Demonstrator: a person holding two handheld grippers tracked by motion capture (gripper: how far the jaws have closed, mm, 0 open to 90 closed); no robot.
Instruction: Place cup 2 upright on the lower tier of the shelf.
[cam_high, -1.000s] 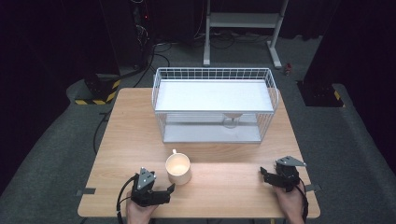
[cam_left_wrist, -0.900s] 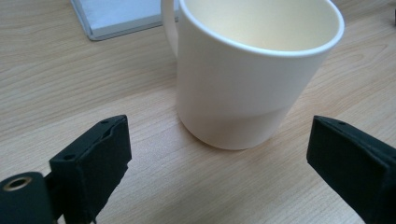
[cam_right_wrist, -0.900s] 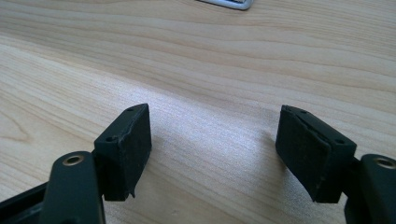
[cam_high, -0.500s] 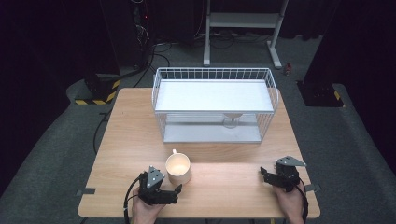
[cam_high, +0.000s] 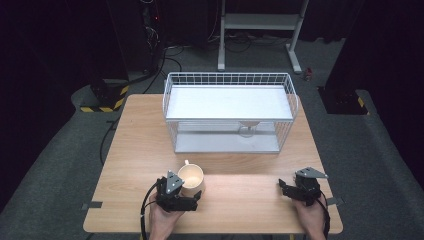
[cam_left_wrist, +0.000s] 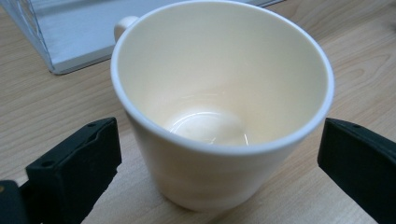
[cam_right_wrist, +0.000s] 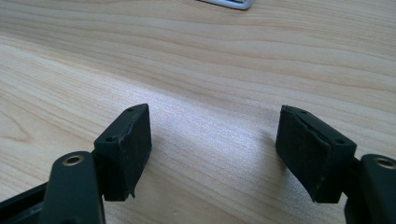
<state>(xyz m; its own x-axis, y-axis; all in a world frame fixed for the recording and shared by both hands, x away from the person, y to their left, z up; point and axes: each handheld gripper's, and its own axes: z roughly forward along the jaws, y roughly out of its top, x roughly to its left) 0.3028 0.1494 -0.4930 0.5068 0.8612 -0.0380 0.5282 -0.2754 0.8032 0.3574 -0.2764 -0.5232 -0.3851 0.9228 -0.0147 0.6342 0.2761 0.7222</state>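
Observation:
A cream mug (cam_high: 191, 177) stands upright and empty on the wooden table (cam_high: 140, 135), near the front, its handle toward the far side. My left gripper (cam_high: 184, 189) sits just in front of it. In the left gripper view the mug (cam_left_wrist: 219, 107) stands between the two black jaws of the left gripper (cam_left_wrist: 219, 154), with a gap on each side. These jaws have just been opening and are open, not touching the mug. My right gripper (cam_high: 287, 187) rests low at the front right, and in its own view the right gripper (cam_right_wrist: 215, 144) is open over bare wood.
A white wire basket (cam_high: 227, 80) with a white shelf inside stands across the far half of the table. A small pale object (cam_high: 247, 127) sits under the shelf. Dark floor, cables and a metal stand (cam_high: 260, 22) lie beyond the table.
My left gripper has moved right, from beside the mug to having the mug between its jaws. The right gripper has stayed in place.

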